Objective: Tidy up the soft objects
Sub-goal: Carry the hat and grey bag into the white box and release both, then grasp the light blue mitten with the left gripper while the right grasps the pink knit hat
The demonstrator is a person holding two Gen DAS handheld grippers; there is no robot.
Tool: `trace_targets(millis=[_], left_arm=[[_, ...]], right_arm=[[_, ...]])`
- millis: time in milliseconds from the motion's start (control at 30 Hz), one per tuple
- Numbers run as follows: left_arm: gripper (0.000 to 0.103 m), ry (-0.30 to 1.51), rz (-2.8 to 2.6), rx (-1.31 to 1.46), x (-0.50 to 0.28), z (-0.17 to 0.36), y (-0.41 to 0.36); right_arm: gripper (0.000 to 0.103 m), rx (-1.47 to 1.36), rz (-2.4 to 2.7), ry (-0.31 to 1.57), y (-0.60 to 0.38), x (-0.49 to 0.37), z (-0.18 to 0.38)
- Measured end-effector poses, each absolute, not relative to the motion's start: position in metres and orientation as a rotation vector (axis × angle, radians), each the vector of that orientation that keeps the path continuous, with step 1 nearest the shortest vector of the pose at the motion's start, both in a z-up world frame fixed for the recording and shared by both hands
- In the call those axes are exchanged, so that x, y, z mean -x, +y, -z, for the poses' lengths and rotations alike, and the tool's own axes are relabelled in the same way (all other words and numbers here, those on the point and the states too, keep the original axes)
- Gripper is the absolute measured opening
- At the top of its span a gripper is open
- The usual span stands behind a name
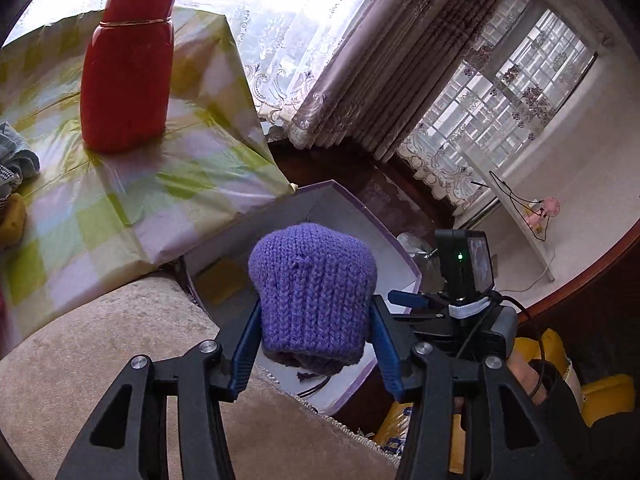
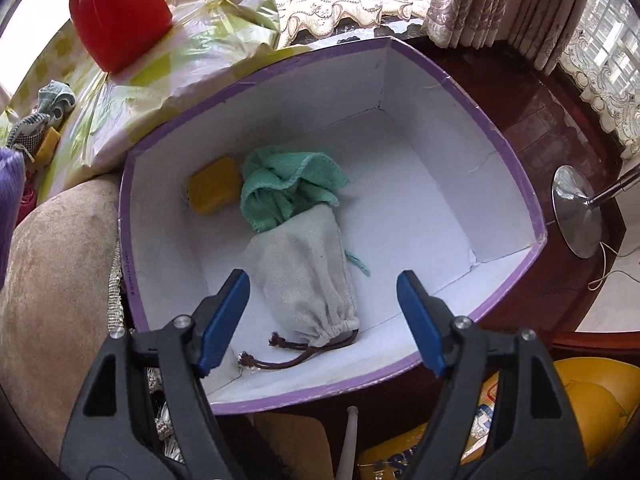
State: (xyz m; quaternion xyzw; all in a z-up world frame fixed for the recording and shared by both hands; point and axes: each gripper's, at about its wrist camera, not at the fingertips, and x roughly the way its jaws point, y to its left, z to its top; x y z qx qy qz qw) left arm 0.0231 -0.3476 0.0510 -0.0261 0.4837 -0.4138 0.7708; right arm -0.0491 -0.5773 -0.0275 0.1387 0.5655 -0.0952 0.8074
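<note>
Curtained window behind; left gripper point(image 1: 316, 344) clamps purple knit pouch point(image 1: 312, 296) (upright); right gripper point(image 2: 324, 316) agape over box point(image 2: 460, 80).

Left gripper point(image 1: 316, 344), right gripper point(image 2: 322, 316): black skeletal arms, silver pivot screws, ribbed blue finger pads point(image 2: 224, 312). Black cable beside right gripper's camera point(image 1: 464, 268).

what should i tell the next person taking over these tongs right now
Left tongs: shut on the purple knit pouch, held above the purple-rimmed box.
Right tongs: open, holding nothing, over the box.
Done: yellow sponge, green cloth and grey drawstring bag lie in the box.
Left: drop the knit pouch in. On the checked tablecloth a blue-grey cloth, a checked fabric item and another yellow piece wait near the red bottle.
</note>
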Motion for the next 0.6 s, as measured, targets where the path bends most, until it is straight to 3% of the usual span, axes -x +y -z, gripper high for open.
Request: trace_targets(millis=[100,600], left_arm=[[0.071,1.108,0.961,-0.002,-0.015,-0.041,-0.365],[0.072,1.054,0.776,0.130,-0.034,-0.046,-0.302]], right_arm=[[0.078,-0.322,0.233,1.172,-0.587,0.048,0.019],[0.078,-0.322,0.183,1.095,-0.573,0.034,0.003]])
